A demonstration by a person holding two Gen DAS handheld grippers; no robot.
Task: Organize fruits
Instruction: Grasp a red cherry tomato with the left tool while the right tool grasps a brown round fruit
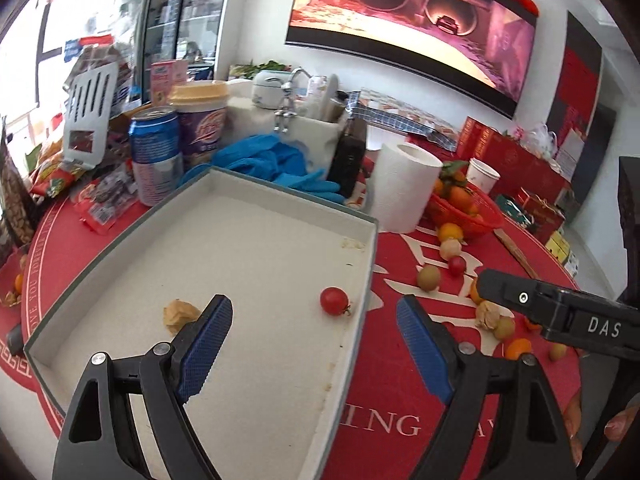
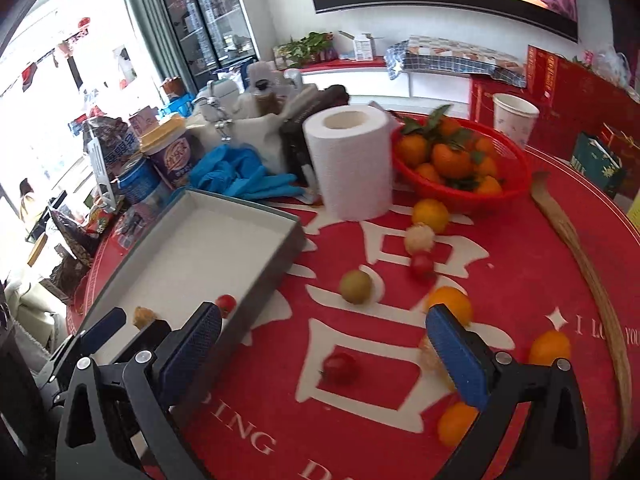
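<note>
A shallow grey-rimmed box (image 1: 370, 264) holds a cherry tomato (image 1: 334, 301) and a husked yellow berry (image 1: 180, 315). My left gripper (image 1: 314, 307) hovers open over the box's right end, pads apart and touching nothing. Loose fruit lies on the red mat to the right of the box: a cherry tomato (image 2: 339, 366), a green fruit (image 2: 356, 286), small oranges (image 2: 450, 304) and another husked berry (image 2: 419, 238). My right gripper (image 2: 322, 316) hangs open above that cherry tomato with nothing gripped. One of its black fingers (image 1: 520, 296) shows in the left wrist view.
A red basket (image 2: 460, 196) of tangerines, a paper roll (image 2: 352, 160) and a paper cup (image 2: 514, 120) stand behind the loose fruit. Blue gloves (image 2: 240, 172), a can (image 1: 154, 152), a tub and snack packets crowd the box's far side. A wooden strip (image 2: 580, 248) lies along the mat's right edge.
</note>
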